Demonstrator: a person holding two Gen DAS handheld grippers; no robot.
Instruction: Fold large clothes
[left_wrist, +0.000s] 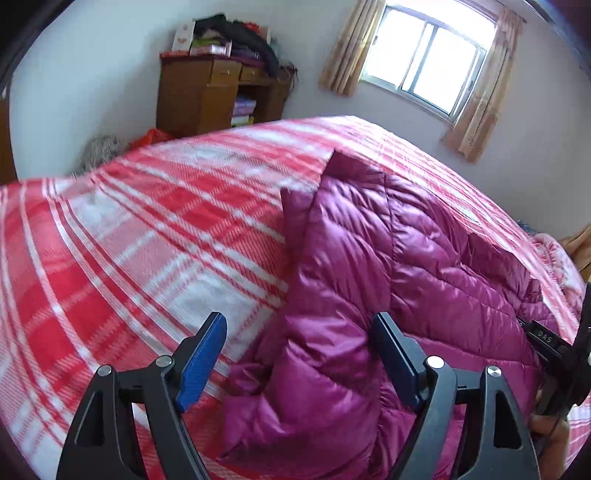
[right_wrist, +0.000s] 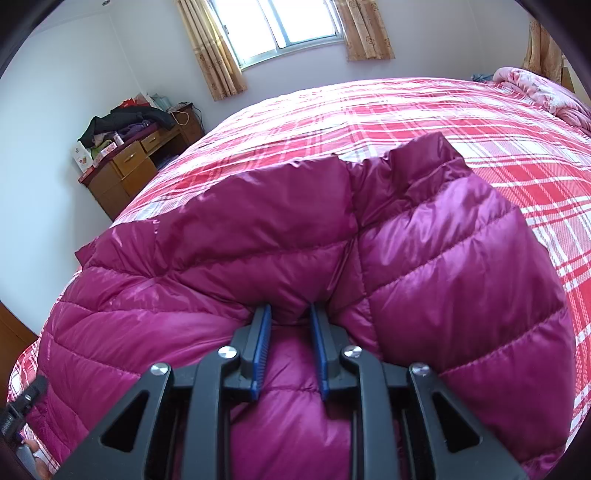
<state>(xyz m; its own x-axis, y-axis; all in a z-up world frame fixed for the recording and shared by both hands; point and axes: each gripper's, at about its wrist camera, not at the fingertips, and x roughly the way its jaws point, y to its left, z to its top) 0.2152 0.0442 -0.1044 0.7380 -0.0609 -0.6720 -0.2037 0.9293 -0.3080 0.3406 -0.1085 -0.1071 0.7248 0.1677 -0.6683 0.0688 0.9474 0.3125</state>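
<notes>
The left tongs (left_wrist: 299, 328) stand wide apart above the near edge of the magenta puffer jacket (left_wrist: 388, 266); the fabric shows between the blue pads (left_wrist: 201, 363) but neither pad presses on it. The picture's lower edge cuts off the tongs' black frames, so the hand that holds them is unseen. At the far right of that view a black part of the other tool and a bit of a hand (left_wrist: 550, 428) are only half in the picture and hard to read.

The right tongs (right_wrist: 288, 314) are nearly together, clamped on a raised fold of the jacket; their tips sink into the fabric, so how deep the fold sits between them cannot be told.

The jacket lies spread on the bed, on a red-and-white plaid blanket (left_wrist: 147, 229), its quilted body bunched near the tongs and its collar (right_wrist: 424, 155) pointing away toward the bed's far side. What lies under the folded layers is hidden.

Farther off, a pink quilt (right_wrist: 535, 88) is heaped at the bed's far right corner. Beyond the bed stands a wooden cabinet (left_wrist: 207, 96) piled with dark clothes and boxes, blurred in the left view, and a curtained window (left_wrist: 432, 62), overexposed, so nothing outside shows.
</notes>
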